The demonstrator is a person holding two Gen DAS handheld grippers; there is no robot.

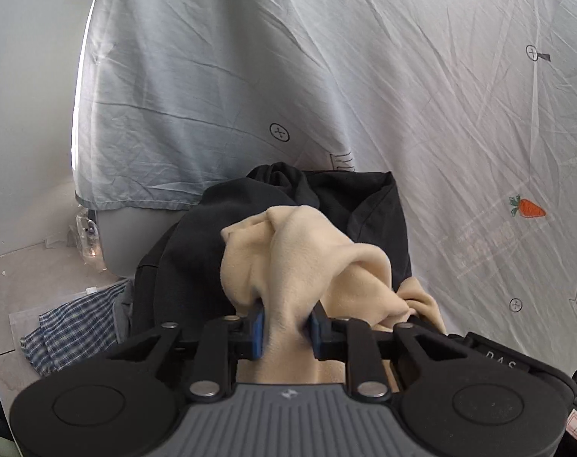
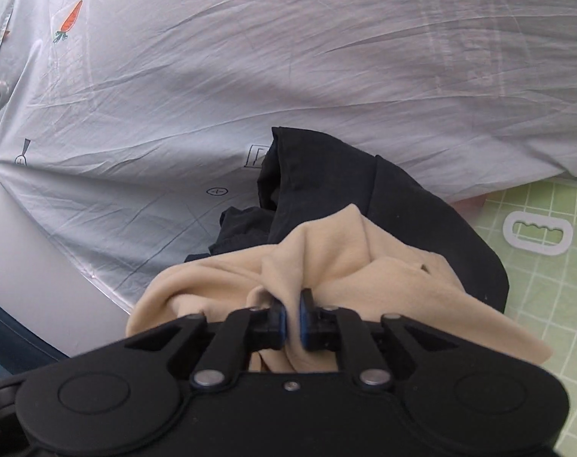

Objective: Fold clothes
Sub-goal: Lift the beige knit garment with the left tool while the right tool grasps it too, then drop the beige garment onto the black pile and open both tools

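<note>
A beige fleece garment (image 1: 307,251) is bunched up in front of my left gripper (image 1: 287,329), whose blue pads press on a thick fold of it. Seen from the right wrist, the same beige garment (image 2: 326,266) is pinched between the nearly closed pads of my right gripper (image 2: 292,325). Under and behind the beige cloth lies a heap of black clothing (image 1: 349,205), also visible as black clothing (image 2: 326,186) in the right wrist view. All of it rests on a pale sheet (image 1: 402,76) printed with carrots and small marks.
A blue checked garment (image 1: 71,327) lies on the floor at lower left, beside clear plastic (image 1: 86,236). At the right, a green gridded mat (image 2: 547,274) carries a white oval ring (image 2: 537,233). The sheet's hem (image 1: 136,202) hangs over the bed edge.
</note>
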